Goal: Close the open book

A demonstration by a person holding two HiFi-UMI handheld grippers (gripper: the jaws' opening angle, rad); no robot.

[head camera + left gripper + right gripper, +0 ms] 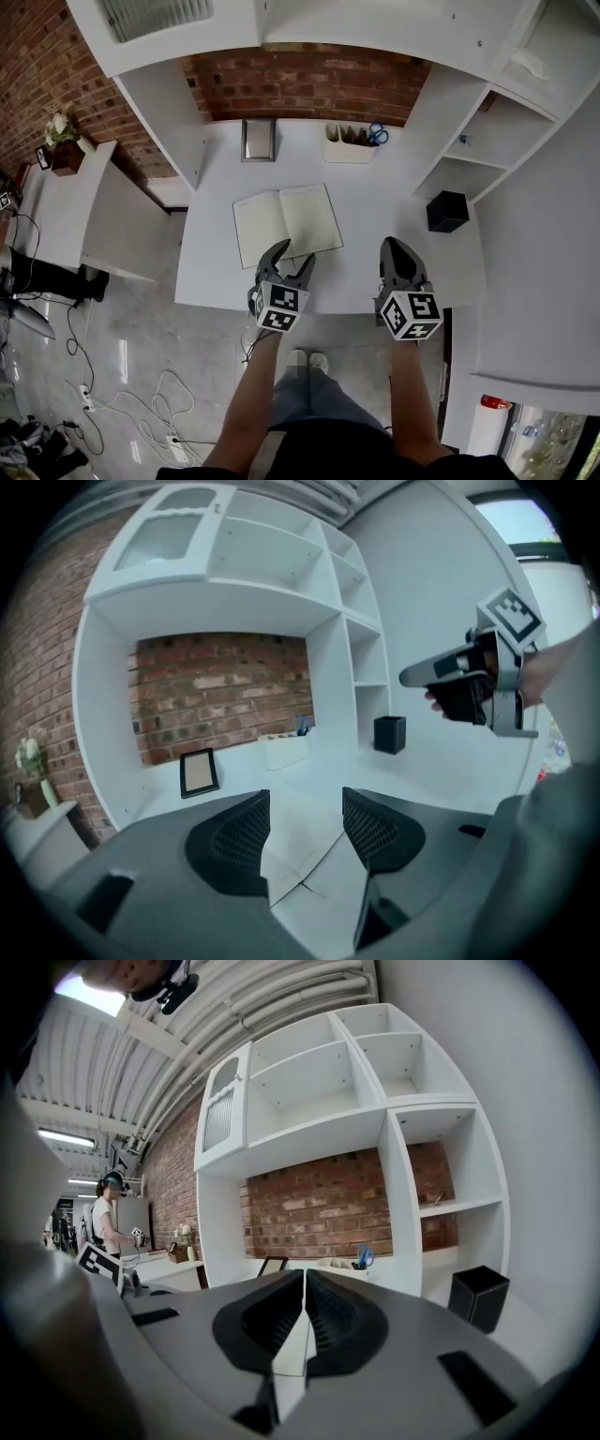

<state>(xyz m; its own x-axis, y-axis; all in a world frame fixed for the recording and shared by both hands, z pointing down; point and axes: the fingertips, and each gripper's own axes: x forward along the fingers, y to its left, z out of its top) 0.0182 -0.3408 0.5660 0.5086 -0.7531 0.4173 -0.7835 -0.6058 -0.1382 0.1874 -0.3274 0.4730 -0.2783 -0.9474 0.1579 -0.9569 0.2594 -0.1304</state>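
Open book (285,223) lies flat, its near edge below the left gripper (294,253) with spread jaws; right gripper (394,246) alongside, jaws pressed together

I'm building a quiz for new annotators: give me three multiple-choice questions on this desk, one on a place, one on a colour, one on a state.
1. In the head view, the black box stands where? A. right of the open book B. on it C. left of it
2. The scissors' handles are? A. red B. blue C. yellow
3. The right tool's jaws are? A. wide apart B. together, empty C. shut on the scissors
Answers: 1A, it sits right of the pages; 2B, blue loops show in the white organiser; 3B, its own view shows them meeting, nothing between.
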